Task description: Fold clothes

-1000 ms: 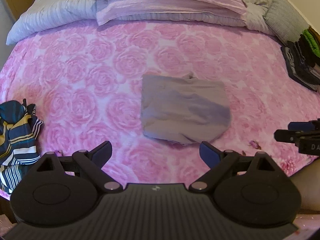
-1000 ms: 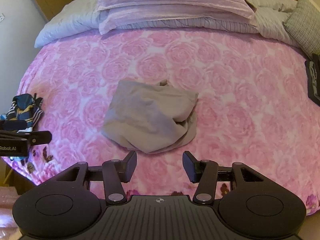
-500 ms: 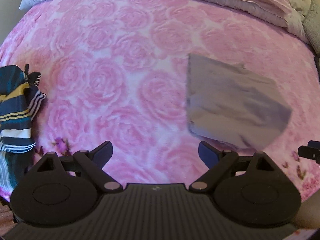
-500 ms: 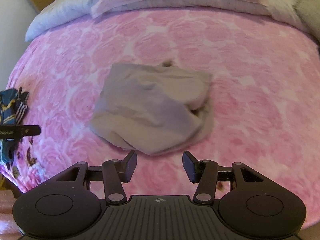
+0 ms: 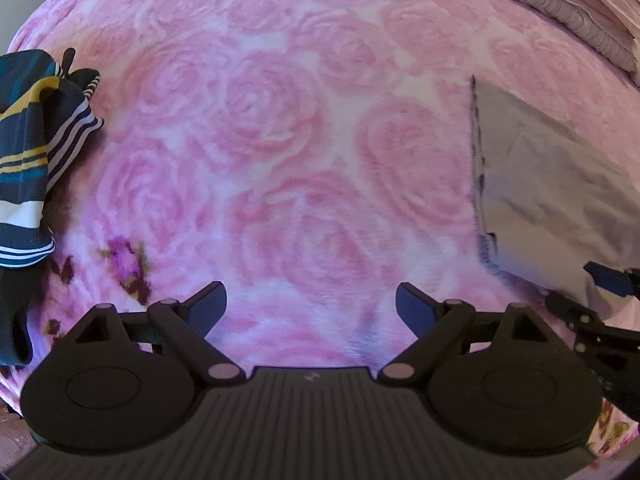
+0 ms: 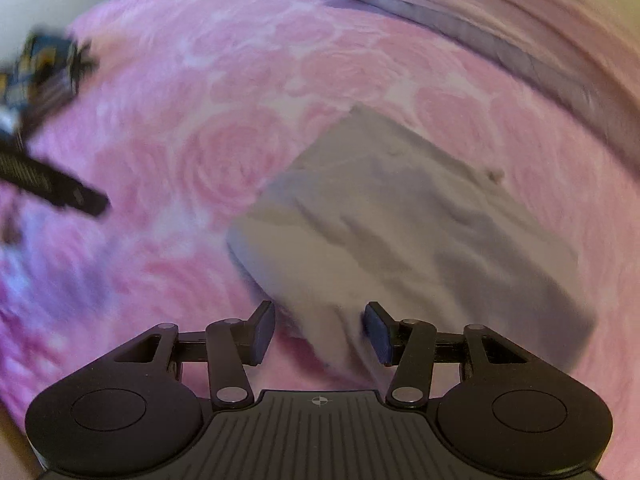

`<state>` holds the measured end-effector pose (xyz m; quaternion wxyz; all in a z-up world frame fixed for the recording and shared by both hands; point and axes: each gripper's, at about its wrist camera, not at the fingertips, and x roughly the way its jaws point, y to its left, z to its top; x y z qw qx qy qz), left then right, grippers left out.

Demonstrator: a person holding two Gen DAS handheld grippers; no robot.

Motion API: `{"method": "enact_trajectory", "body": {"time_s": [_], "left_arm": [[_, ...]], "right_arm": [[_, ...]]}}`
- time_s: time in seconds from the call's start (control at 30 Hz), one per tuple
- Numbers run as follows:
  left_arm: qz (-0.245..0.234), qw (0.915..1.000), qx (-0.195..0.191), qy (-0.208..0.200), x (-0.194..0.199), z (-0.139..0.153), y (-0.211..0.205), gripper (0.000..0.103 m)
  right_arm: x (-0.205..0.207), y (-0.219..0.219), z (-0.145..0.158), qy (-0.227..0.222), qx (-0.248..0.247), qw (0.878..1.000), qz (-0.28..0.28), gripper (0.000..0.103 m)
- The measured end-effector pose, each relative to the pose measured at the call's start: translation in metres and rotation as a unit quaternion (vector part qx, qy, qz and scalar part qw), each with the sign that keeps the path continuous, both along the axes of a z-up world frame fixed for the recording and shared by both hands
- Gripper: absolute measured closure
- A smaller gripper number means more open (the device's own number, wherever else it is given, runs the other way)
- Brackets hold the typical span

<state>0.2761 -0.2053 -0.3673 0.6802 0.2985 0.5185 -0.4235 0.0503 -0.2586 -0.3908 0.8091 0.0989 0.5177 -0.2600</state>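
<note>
Left wrist view: left gripper (image 5: 311, 306) jaws wide apart, nothing between them, over bare rose-print bedspread (image 5: 272, 128); open room ahead; grey folded garment (image 5: 548, 200) at the right edge, its left hem straight; striped garment (image 5: 28, 152) at the left edge; no readable writing. Right wrist view, blurred: right gripper (image 6: 318, 330) jaws closing with the grey garment's (image 6: 420, 216) near corner between them, pads not clearly pressing it; bedspread (image 6: 200, 140) clear to the left; pillows (image 6: 500, 12) beyond.

Right claw (image 6: 319, 330) closing — grey garment (image 6: 420, 232) corner between.
</note>
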Motion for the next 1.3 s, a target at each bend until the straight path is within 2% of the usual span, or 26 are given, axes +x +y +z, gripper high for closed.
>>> {"method": "enact_trajectory", "body": {"time_s": [0.03, 0.07, 0.13, 0.23, 0.27, 0.33, 0.43, 0.5, 0.63, 0.7, 0.77, 0.87, 0.9, 0.97, 1.03, 1.07, 1.13, 1.2, 1.3], "left_arm": [[-0.002, 1.0000, 0.000, 0.000, 0.000, -0.001, 0.000, 0.015], [-0.005, 1.0000, -0.001, 0.000, 0.000, -0.001, 0.001, 0.016], [-0.011, 0.9999, -0.004, 0.001, -0.002, -0.001, 0.002, 0.017], [-0.021, 0.9997, -0.005, 0.007, -0.008, -0.002, 0.002, 0.019], [-0.024, 0.9997, -0.006, 0.010, -0.011, -0.002, 0.001, 0.019], [-0.030, 0.9994, -0.006, 0.017, -0.021, -0.003, -0.001, 0.020], [-0.042, 0.9986, -0.006, 0.030, -0.039, -0.005, -0.006, 0.020], [-0.055, 0.9977, -0.006, 0.039, -0.055, -0.006, -0.009, 0.020], [-0.080, 0.9957, 0.001, 0.047, -0.085, -0.009, -0.015, 0.021], [-0.085, 0.9951, -0.001, 0.050, -0.097, -0.008, -0.016, 0.021], [-0.091, 0.9945, -0.004, 0.052, -0.108, -0.007, -0.018, 0.021], [-0.091, 0.9945, -0.008, 0.051, -0.121, -0.006, -0.020, 0.022], [-0.089, 0.9947, -0.009, 0.050, -0.125, -0.006, -0.021, 0.022], [-0.083, 0.9953, -0.007, 0.050, -0.130, -0.006, -0.023, 0.022], [-0.076, 0.9960, -0.006, 0.045, -0.135, -0.006, -0.022, 0.022], [-0.073, 0.9964, -0.006, 0.043, -0.138, -0.006, -0.021, 0.022], [-0.065, 0.9972, -0.004, 0.038, -0.142, -0.006, -0.019, 0.022], [-0.058, 0.9978, -0.003, 0.033, -0.145, -0.006, -0.016, 0.022], [-0.046, 0.9986, -0.002, 0.024, -0.152, -0.005, -0.013, 0.023]], "right_arm": [[-0.002, 0.002, -0.003, -0.009, -0.011, 1.000, 0.011, 0.096], [-0.007, 0.001, -0.001, -0.021, -0.016, 1.000, 0.010, 0.096], [-0.027, -0.009, 0.018, -0.083, -0.019, 0.996, -0.022, 0.097], [-0.087, -0.028, 0.062, -0.186, -0.022, 0.976, -0.107, 0.098], [-0.112, -0.034, 0.077, -0.205, -0.025, 0.968, -0.145, 0.098], [-0.159, -0.042, 0.097, -0.211, -0.031, 0.954, -0.212, 0.098], [-0.235, -0.049, 0.106, -0.194, 0.005, 0.928, -0.318, 0.098], [-0.276, -0.047, 0.095, -0.153, 0.035, 0.915, -0.372, 0.097], [-0.325, -0.043, 0.059, -0.040, 0.123, 0.896, -0.424, 0.092], [-0.338, -0.043, 0.050, 0.005, 0.143, 0.887, -0.438, 0.089], [-0.347, -0.045, 0.059, 0.000, 0.130, 0.894, -0.429, 0.086], [-0.338, -0.054, 0.081, -0.016, 0.072, 0.910, -0.407, 0.076], [-0.334, -0.061, 0.087, -0.027, 0.058, 0.918, -0.391, 0.072], [-0.318, -0.073, 0.098, -0.052, 0.042, 0.942, -0.329, 0.064], [-0.297, -0.082, 0.099, -0.065, 0.033, 0.964, -0.256, 0.047], [-0.285, -0.088, 0.097, -0.071, 0.031, 0.973, -0.217, 0.045], [-0.261, -0.100, 0.089, -0.082, 0.027, 0.984, -0.157, 0.044], [-0.234, -0.112, 0.077, -0.098, 0.030, 0.990, -0.101, 0.044], [-0.200, -0.117, 0.047, -0.091, 0.024, 0.995, -0.029, 0.045]]}}
